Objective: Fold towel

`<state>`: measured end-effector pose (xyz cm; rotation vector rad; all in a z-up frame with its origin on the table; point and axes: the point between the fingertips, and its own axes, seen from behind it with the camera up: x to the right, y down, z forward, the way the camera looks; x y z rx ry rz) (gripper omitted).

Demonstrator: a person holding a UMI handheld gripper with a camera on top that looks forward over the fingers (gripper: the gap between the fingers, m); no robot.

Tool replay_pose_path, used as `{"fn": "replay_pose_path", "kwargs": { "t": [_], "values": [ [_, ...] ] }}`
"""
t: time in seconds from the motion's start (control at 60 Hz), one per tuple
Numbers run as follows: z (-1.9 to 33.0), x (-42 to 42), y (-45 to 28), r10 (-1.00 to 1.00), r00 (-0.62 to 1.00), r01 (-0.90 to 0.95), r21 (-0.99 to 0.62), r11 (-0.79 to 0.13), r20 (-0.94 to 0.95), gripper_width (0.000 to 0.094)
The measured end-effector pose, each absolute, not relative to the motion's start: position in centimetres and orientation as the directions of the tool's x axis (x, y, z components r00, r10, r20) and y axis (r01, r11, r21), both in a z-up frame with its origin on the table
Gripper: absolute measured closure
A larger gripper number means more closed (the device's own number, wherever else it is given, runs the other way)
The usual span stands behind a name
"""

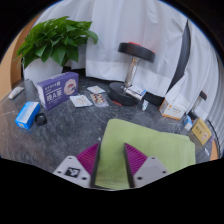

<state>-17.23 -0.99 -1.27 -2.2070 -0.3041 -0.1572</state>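
Observation:
A light green towel (pixel 150 148) lies flat on the grey table (pixel 60 135), just ahead of and under my fingers. My gripper (pixel 111 158) hovers over the towel's near edge. The two fingers with magenta pads (pixel 90 157) stand apart, with green towel showing in the gap between them. Nothing is held between them.
A potted green plant (pixel 55 45) stands at the back left. A purple box (pixel 58 88), a blue box (pixel 28 115), small packets (pixel 88 97) and a black desk lamp (pixel 135 55) are beyond the towel. Boxes (pixel 200 130) lie to the right. A white curtain (pixel 140 25) hangs behind.

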Motion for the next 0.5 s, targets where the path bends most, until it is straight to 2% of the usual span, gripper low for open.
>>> {"fn": "replay_pose_path", "kwargs": {
  "t": [0.067,0.1,0.233,0.383,0.433,0.5],
  "values": [
    [-1.0,-16.2,-0.5,0.145,0.947,0.317,-0.756,-0.573,0.287,0.0860],
    [-1.0,-16.4,-0.6,0.137,0.951,0.304,-0.759,-0.577,0.277,0.0897],
    [0.6,-18.2,-1.6,0.159,0.971,0.239,-0.755,-0.611,0.179,0.0905],
    [10.3,-22.7,-3.1,0.218,0.973,0.058,-0.840,-0.539,-0.073,0.0904],
    [13.8,-22.4,-3.2,0.224,0.964,-0.004,-0.852,-0.523,-0.142,0.0904],
    [16.4,-20.2,-2.8,0.204,0.962,-0.059,-0.863,-0.502,-0.184,0.0903]
  ]
}}
